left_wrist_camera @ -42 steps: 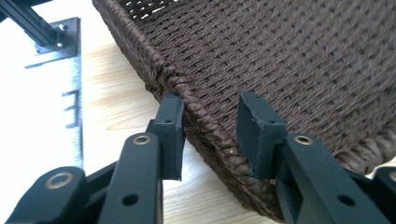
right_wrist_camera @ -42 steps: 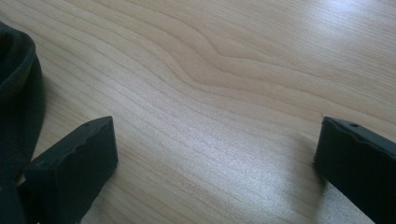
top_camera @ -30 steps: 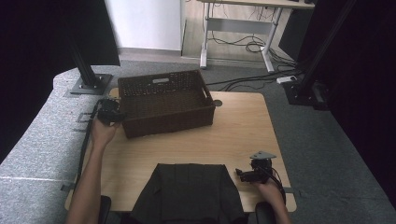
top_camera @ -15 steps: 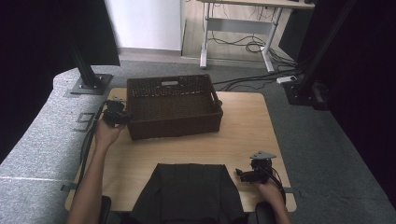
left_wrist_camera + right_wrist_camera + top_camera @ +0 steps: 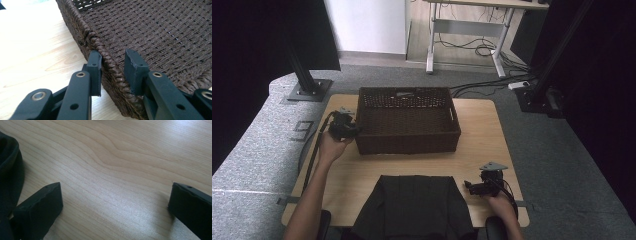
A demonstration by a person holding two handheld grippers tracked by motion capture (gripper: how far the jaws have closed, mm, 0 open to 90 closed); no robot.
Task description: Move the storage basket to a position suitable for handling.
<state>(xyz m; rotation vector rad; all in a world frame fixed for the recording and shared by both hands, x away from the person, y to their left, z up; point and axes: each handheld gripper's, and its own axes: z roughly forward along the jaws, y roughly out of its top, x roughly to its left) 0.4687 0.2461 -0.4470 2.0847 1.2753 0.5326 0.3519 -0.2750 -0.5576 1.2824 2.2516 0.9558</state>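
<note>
Your left gripper (image 5: 346, 126) sits at the left end of a dark brown woven basket (image 5: 407, 120), its two black jaws straddling the rim. In the left gripper view (image 5: 112, 72), one jaw presses against the outside of the basket (image 5: 155, 32) wall and the other stands inside, a small gap away from the weave. The jaws are only partly closed, so the rim lies between them without being firmly pinched. Your left hand (image 5: 331, 145) grips the tool from behind, with the forearm running back toward you.

Beyond the jaws, the basket's floor stretches away with nothing lying on the part you can see. The basket rests on a pale wooden table (image 5: 482, 145), occupying the middle of its far half.

Your right gripper (image 5: 477, 187) rests low on the table near its front right corner, well apart from the basket. In the right gripper view (image 5: 115, 197), its jaws are spread wide with bare wood grain between them, holding nothing. A black cloth (image 5: 8, 170) lies just beside the left jaw there. From above, that cloth (image 5: 414, 205) lies at the table's near edge, between your two forearms, with your right hand (image 5: 501, 205) just to its right.
</note>
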